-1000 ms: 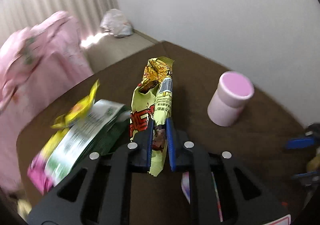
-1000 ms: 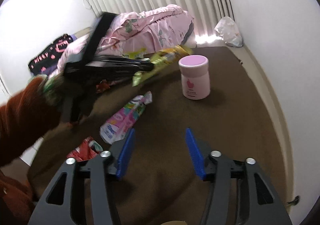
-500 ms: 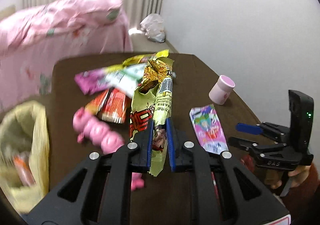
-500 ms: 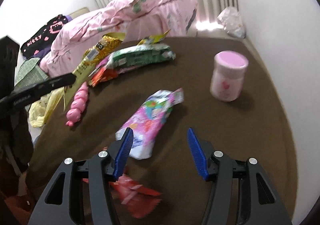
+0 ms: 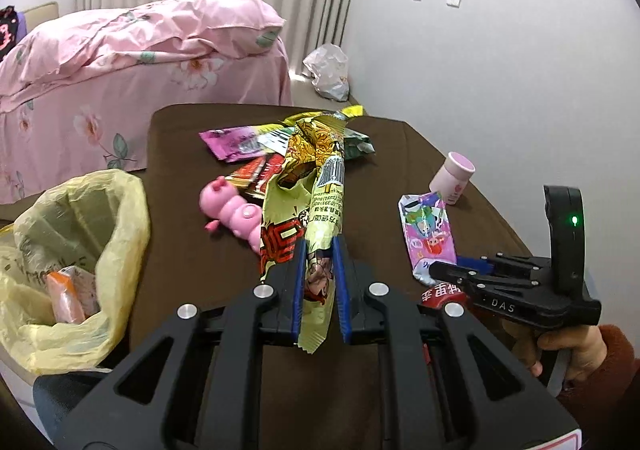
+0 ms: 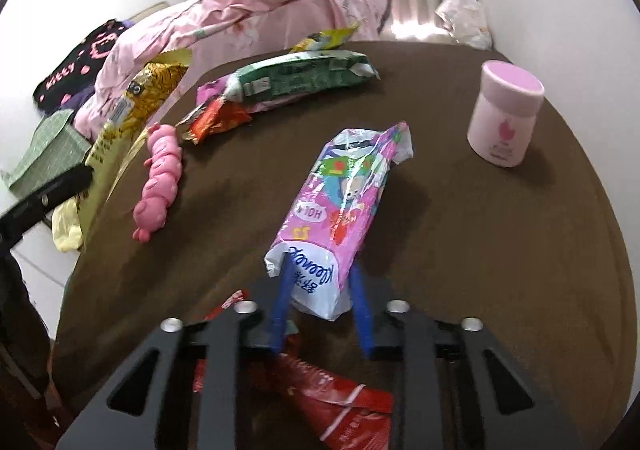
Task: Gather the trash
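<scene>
Right wrist: red wrapper (image 6: 340,406) half-hidden.
</scene>
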A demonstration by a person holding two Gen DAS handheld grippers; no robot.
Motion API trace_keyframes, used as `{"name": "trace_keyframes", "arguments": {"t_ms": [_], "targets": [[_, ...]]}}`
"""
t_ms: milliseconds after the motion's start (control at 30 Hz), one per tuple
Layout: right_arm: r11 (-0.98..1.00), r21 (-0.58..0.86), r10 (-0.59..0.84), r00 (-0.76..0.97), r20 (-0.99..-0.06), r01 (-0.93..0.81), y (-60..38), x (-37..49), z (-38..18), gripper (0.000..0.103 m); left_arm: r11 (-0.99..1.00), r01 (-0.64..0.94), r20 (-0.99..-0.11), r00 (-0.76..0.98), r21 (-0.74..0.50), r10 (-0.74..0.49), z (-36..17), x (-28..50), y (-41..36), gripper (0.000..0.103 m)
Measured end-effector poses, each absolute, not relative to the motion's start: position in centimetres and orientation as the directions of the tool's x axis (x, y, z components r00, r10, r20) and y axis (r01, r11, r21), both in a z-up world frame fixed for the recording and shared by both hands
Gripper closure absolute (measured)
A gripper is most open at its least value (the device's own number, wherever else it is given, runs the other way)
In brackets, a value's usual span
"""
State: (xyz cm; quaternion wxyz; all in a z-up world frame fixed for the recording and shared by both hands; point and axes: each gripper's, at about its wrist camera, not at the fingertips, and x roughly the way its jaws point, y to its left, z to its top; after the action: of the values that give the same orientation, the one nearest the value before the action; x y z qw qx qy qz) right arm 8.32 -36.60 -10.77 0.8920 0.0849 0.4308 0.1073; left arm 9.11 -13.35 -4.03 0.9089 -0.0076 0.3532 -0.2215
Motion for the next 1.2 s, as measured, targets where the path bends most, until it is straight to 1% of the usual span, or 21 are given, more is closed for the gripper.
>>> {"name": "trace_keyframes", "arguments": {"t_ms": [100,267,400,533,567,600,633,667,733,833,967,1000,1100,1133,1200], "targets": [[0.966,0.219,0.254,0.638,-0.727,-0.136,-36.2,7.7,-9.5,0.095,0.906,0.380,-0.629,0.663,-0.184,-0.406,-3.7,8.7,-12.2,0.090],[0.967,0.199,0.255,0.688,-0.679,-0.161,-35.6,7.1,-6.6,0.096,0.912,0.358,-0.602,0.689,-0.201,-0.403,-2.9,7.8,-10.3,0.090],[0.972,0.151,0.236,0.718,-0.654,-0.182,-34.7,6.5,-4.6,0.097,0.918,0.336,-0.572,0.719,-0.211,-0.395,-2.0,6.8,-8.5,0.090],[0.964,0.211,0.262,0.729,-0.632,-0.164,-35.5,6.2,-4.3,0.096,0.923,0.315,-0.560,0.734,-0.220,-0.384,-1.7,6.0,-7.2,0.090],[0.965,0.215,0.257,0.728,-0.635,-0.152,-35.7,6.2,-4.5,0.087,0.924,0.310,-0.556,0.739,-0.223,-0.382,-1.7,5.8,-7.0,0.090],[0.965,0.219,0.253,0.722,-0.644,-0.143,-35.9,6.1,-4.9,0.059,0.925,0.305,-0.554,0.740,-0.228,-0.381,-1.9,5.7,-6.8,0.090],[0.960,0.234,0.269,0.717,-0.643,-0.151,-36.1,5.9,-5.2,0.045,0.924,0.304,-0.554,0.739,-0.232,-0.382,-2.0,5.6,-6.6,0.090],[0.952,0.256,0.296,0.713,-0.636,-0.167,-36.3,5.8,-5.6,0.042,0.923,0.304,-0.556,0.737,-0.236,-0.385,-2.1,5.6,-6.5,0.090],[0.945,0.270,0.321,0.663,-0.676,-0.183,-36.1,5.9,-6.6,0.042,0.921,0.304,-0.567,0.726,-0.242,-0.388,-2.6,5.7,-6.6,0.090],[0.960,0.224,0.280,0.653,-0.704,-0.169,-35.8,6.0,-7.5,0.041,0.917,0.311,-0.581,0.710,-0.248,-0.398,-3.2,6.0,-7.2,0.090],[0.978,0.160,0.207,0.640,-0.740,-0.130,-35.6,6.9,-8.2,0.042,0.909,0.337,-0.572,0.706,-0.246,-0.417,-3.4,6.1,-7.9,0.090],[0.978,0.159,0.208,0.633,-0.746,-0.135,-35.5,7.2,-8.4,0.042,0.908,0.346,-0.576,0.702,-0.238,-0.418,-3.5,6.2,-8.2,0.090],[0.962,0.219,0.273,0.615,-0.739,-0.164,-35.5,7.9,-8.4,0.042,0.908,0.342,-0.595,0.687,-0.240,-0.416,-3.9,6.7,-8.2,0.090],[0.964,0.218,0.267,0.614,-0.743,-0.156,-35.5,8.3,-8.5,0.042,0.910,0.334,-0.598,0.687,-0.244,-0.413,-4.0,6.8,-8.0,0.090],[0.974,0.186,0.228,0.606,-0.762,-0.133,-35.5,9.0,-8.9,0.042,0.915,0.309,-0.610,0.682,-0.259,-0.403,-4.2,7.1,-7.4,0.084]]}}
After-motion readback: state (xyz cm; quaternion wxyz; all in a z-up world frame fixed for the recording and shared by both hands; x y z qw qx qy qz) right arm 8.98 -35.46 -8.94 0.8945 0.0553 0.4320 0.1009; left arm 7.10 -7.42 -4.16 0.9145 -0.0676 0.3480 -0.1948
